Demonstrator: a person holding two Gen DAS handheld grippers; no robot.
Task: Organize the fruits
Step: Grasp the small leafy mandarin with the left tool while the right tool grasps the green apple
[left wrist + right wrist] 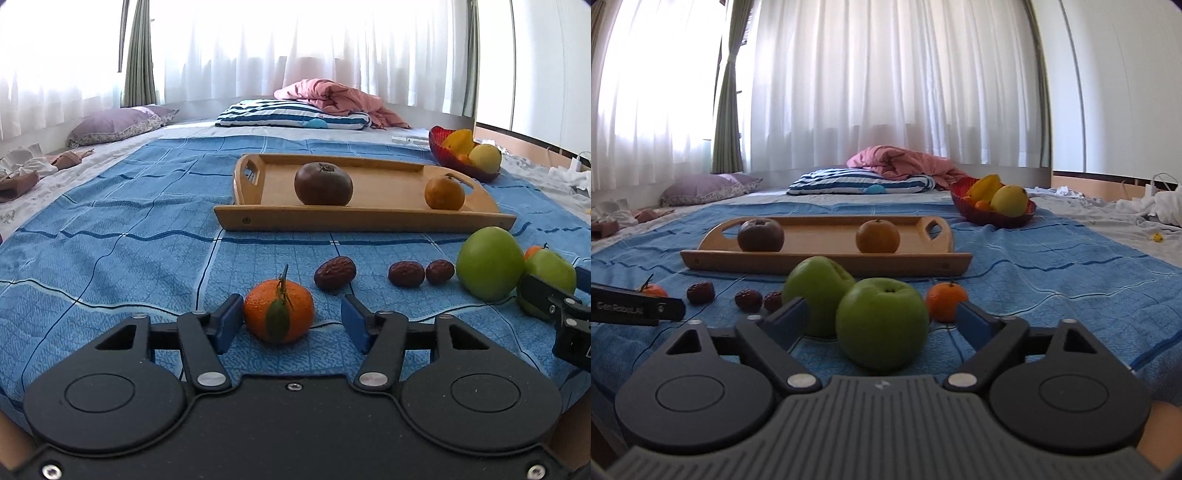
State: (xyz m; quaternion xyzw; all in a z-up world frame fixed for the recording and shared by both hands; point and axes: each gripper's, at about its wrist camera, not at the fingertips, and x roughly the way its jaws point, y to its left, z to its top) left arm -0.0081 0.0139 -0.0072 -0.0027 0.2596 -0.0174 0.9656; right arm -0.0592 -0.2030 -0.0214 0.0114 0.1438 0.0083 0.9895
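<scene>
Meanwhile the left gripper sat low on the blue bedspread, its jaws apart around a leafy tangerine — the left pad touched the peel, the right stood clear. Likewise the right gripper straddled the nearer green apple unclenched — gaps showed at both pads. Beyond lay the wooden tray, well apart from both fruits.

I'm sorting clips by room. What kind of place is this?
Most likely a bedroom: the fruit lies on a blue sheet spread over a bed, with pillows and a crumpled pink quilt at the far end, and sheer curtains behind.
</scene>
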